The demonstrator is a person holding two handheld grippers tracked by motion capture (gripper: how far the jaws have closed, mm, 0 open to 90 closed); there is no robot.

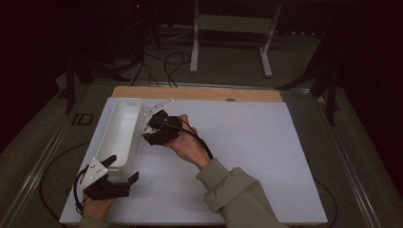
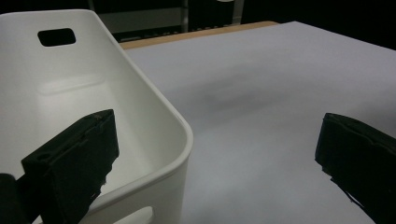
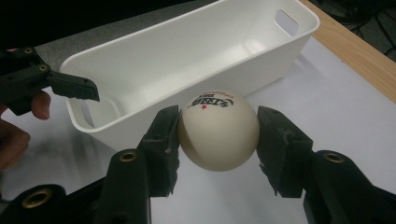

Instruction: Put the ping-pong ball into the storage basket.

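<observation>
A: What's at the near end of the bin (image 1: 121,130)?
B: The left gripper (image 1: 107,179). Its jaws are spread wide, one inside the bin's near corner, one outside it.
A: And farther along?
B: The right gripper (image 3: 218,133) pinches a white ball (image 3: 218,131), just beside the bin's long wall, above the worktop (image 1: 247,142).

Ball (image 3: 218,135) just beside bin (image 3: 140,51)
</observation>
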